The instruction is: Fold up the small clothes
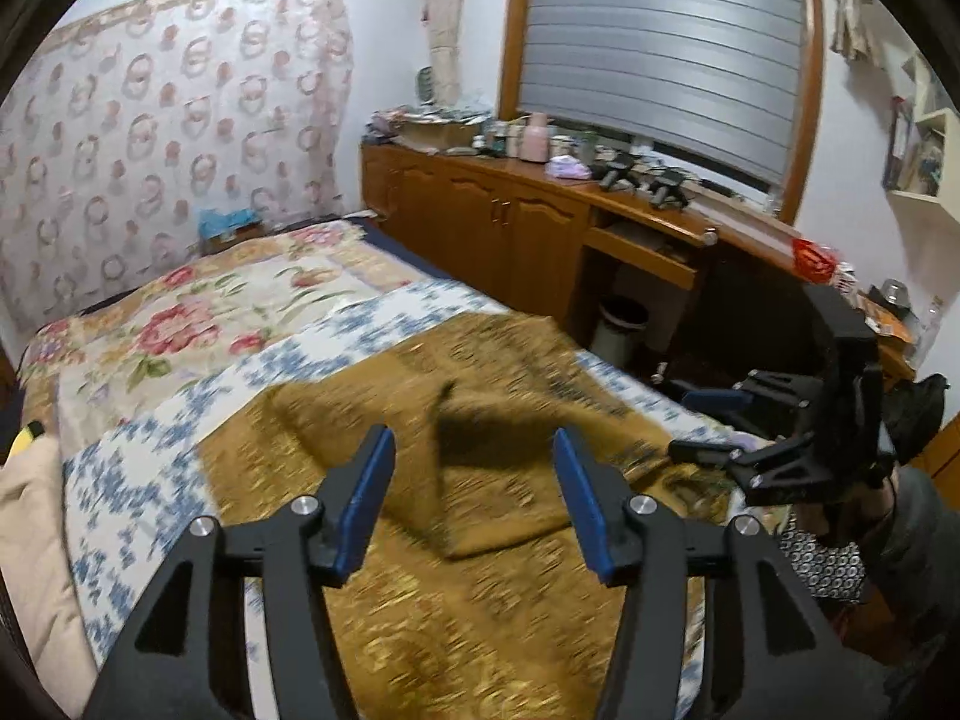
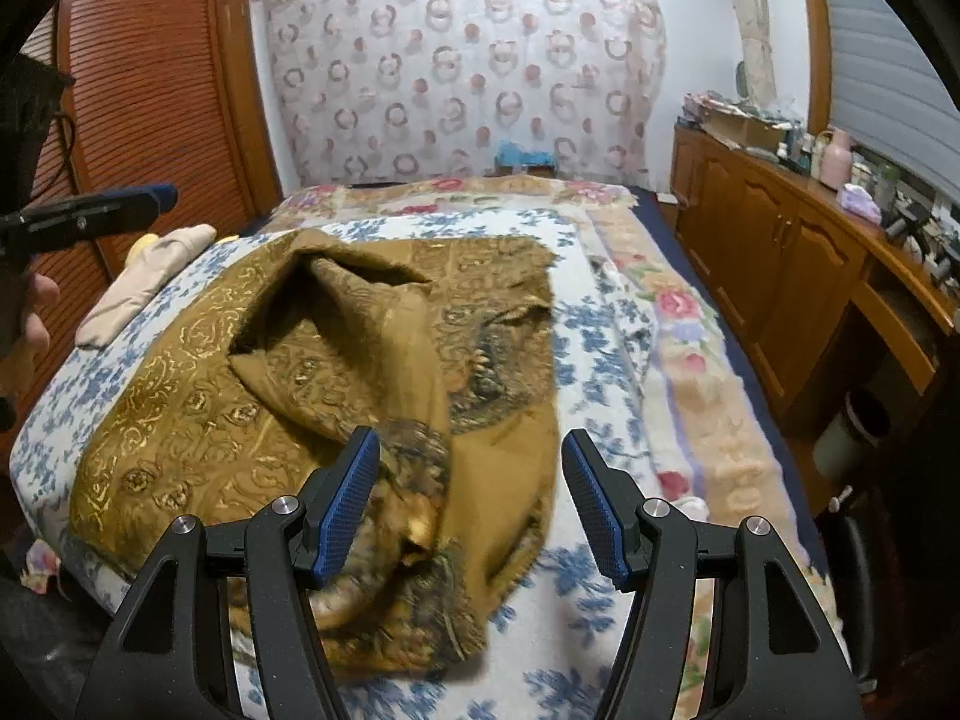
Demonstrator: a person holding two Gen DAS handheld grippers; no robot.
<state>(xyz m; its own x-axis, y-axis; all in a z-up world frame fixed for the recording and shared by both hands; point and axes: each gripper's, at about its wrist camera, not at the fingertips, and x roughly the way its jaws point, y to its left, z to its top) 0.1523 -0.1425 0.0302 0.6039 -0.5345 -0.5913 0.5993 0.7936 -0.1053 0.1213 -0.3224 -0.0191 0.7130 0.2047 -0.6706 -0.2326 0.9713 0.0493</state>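
Over by the slatted wooden wardrobe [image 2: 150, 90] on the far left, which only the right wrist view catches, a cream pillow [image 2: 144, 282] lies at the edge of the bed [image 2: 690, 372]. Beside it, on the blue-flowered white sheet [image 2: 570, 324], the mustard-gold patterned cloth [image 2: 198, 402] is spread out with a loose fold heaped across its middle and a bunched, fringed corner nearest me. That same view shows the left tongs [image 2: 165, 195] poking in from the left edge, seen side-on and well above the cloth. From the left wrist view the left tongs [image 1: 474, 498] stand released, blue pads apart, nothing between them, the cloth [image 1: 480, 600] blurred below. The right tongs [image 2: 471, 507] are likewise released, pads wide apart over the bunched corner without pressing it. Only the left view shows the right tongs [image 1: 690, 420] from outside, held by a hand [image 1: 864, 516] at the bed's right edge. Farther right, a wooden cabinet [image 1: 510, 228] carries clutter under the grey window shutter [image 1: 660, 48].
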